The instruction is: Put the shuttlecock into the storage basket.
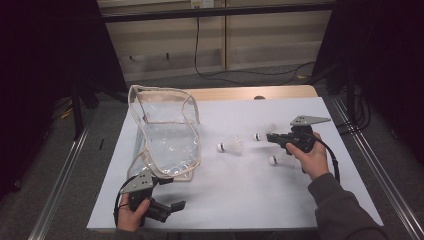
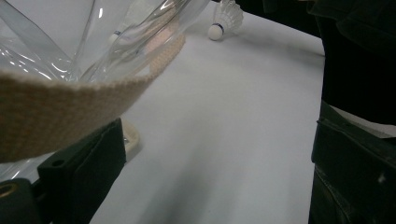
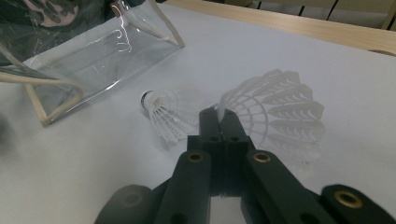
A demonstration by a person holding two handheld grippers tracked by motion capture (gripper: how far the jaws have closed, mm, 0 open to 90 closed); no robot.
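Observation:
Three white shuttlecocks lie on the white table top (image 1: 235, 200). My right gripper (image 1: 270, 136) (image 3: 219, 115) is shut on the feather rim of one shuttlecock (image 1: 263, 133) (image 3: 275, 112). A second shuttlecock (image 1: 230, 146) (image 3: 163, 114) lies just left of it, and a third shuttlecock (image 1: 277, 160) rests by the right hand. A clear plastic bag (image 1: 165, 135) (image 3: 93, 60) with beige trim stands at the left. My left gripper (image 1: 172, 192) (image 2: 215, 177) is open at the bag's near corner, and the beige trim strap (image 2: 60, 112) runs across its left jaw.
Past the bag, the left gripper view catches a shuttlecock (image 2: 225, 18) on the sheet. A wooden table edge (image 1: 250, 92) shows at the back. Metal rails (image 1: 65, 170) run along both sides of the table, and cables (image 1: 250, 72) lie on the floor behind.

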